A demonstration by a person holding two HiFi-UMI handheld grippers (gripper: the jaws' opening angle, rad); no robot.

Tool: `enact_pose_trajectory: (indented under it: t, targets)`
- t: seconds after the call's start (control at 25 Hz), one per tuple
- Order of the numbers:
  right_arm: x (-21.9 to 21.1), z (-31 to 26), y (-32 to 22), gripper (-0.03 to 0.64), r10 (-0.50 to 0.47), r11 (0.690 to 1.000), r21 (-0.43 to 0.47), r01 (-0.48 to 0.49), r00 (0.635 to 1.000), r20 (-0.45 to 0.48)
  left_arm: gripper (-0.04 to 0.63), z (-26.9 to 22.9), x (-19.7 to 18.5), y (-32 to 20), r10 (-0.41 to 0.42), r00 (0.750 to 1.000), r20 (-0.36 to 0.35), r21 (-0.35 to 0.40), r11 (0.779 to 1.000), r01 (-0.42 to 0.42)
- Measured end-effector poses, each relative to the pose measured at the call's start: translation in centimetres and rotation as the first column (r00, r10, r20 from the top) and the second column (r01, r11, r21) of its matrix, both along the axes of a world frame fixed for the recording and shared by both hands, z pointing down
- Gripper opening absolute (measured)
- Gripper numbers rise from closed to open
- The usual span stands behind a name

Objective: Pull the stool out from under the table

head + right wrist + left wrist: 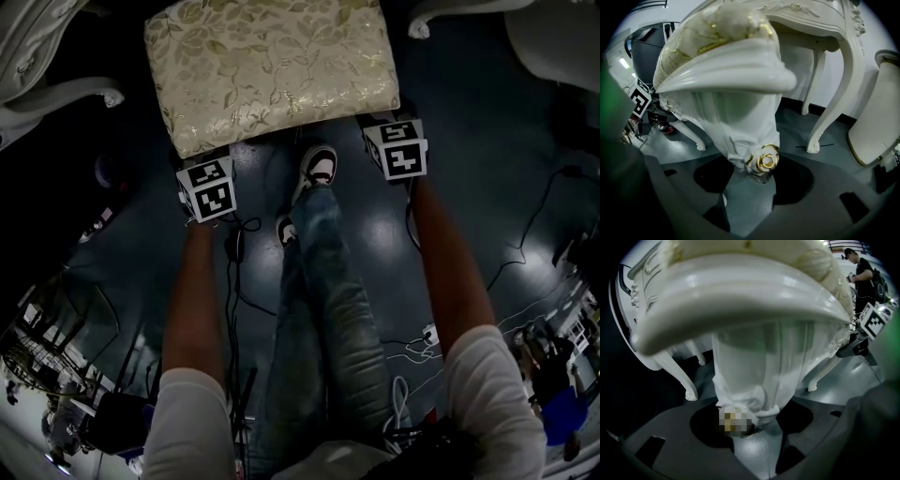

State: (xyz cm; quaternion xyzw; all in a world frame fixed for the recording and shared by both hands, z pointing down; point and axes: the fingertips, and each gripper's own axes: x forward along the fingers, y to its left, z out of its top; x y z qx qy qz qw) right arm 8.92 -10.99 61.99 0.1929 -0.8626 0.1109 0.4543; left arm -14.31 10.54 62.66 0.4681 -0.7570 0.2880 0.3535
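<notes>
Dark grey floor [469,169] by the white table [848,56] — my left tongs [750,437] and right tongs [752,187] gape open, straddling near corners of the stool [272,66].

The stool [272,70], a white carved frame with a gold floral cushion, stands upright, near side of the table [811,26], cushion uncovered.

A cream cushion [272,70] patterned with pale gold leaves and flowers topped the stool [740,301], whose glossy frame was white, with a gold-edged rosette [768,161] at one corner. The table [811,33] was the same white. The left claw [754,423] and right claw [752,187] were dark grey, their cubes bearing black-and-white square markers. The floor [487,187] was dark blue-grey. The person wore faded blue jeans [328,300] and white sleeves [187,422].
</notes>
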Motion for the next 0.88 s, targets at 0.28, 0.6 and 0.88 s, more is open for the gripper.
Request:
enact_pose_trajectory:
  t: [0.28, 0.6, 0.88]
  targets:
    - [-0.01, -0.05, -0.11, 0.242, -0.001, 1.0, -0.002, 0.001, 1.0, -0.011, 0.272, -0.11, 0.13, 0.04, -0.007, 1.0, -0.004, -0.008, 1.0, 0.007]
    - [0.05, -0.04, -0.14, 0.242, 0.001, 1.0, 0.002, -0.001, 1.0, -0.019, 0.272, -0.09, 0.13, 0.05, -0.009, 1.0, -0.003, -0.005, 1.0, 0.009]
    - [0.2, 0.08, -0.08, 0.242, 0.005, 1.0, 0.006, -0.005, 0.999, -0.034, 0.272, -0.06, 0.0, -0.1, 0.004, 1.0, -0.005, -0.012, 1.0, -0.004]
